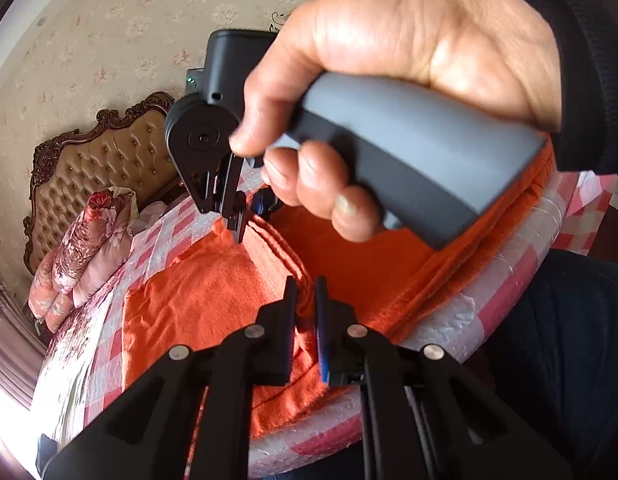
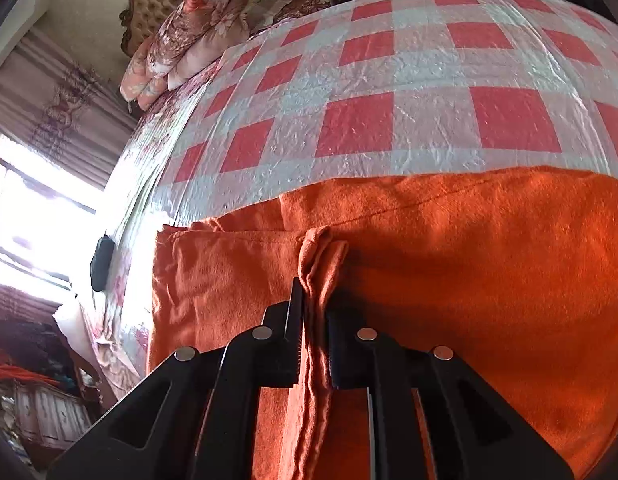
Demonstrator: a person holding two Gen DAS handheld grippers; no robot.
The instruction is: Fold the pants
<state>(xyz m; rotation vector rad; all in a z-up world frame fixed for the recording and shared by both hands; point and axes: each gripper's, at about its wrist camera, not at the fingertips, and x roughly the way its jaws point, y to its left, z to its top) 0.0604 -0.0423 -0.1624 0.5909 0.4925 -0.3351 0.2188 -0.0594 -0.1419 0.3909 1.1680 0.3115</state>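
**Both claws clamped on orange pants at the bed edge**

My left gripper (image 1: 305, 312) is clenched on a ridge of the orange pants (image 1: 213, 292); its two dark fingers (image 1: 290, 320) stand close together with a bunched fold of fabric pinched between them. My right gripper (image 2: 313, 320) is clenched too, grasping a gathered pleat of the same pants (image 2: 449, 264); the cloth sticks up past the fingertips and runs down between the pads.

In the left wrist view I also see the right gripper (image 1: 239, 226) from the side, tilted down, its tip touching a raised seam of the pants. The person's hand (image 1: 389, 92) wraps the grey handle (image 1: 425, 152), and a dark sleeve (image 1: 585, 40) covers the wrist.

The pants lie spread flat on the bed, near its front edge, on a red-and-white checked cover (image 2: 389, 80) with a crinkled, shiny surface. Several fabric layers are stacked along the near edge in the left view. In the right view the far hem runs straight across the checks; a fold line shows on the left.

Farther out: floral pillows (image 2: 197, 28) piled at the tufted headboard (image 1: 101, 168), floral wallpaper (image 1: 121, 20) behind, a bright window (image 2: 25, 208) with a curtain (image 2: 57, 96) on the left. Small dark object (image 2: 101, 260) at the bed's side edge, can't tell what.
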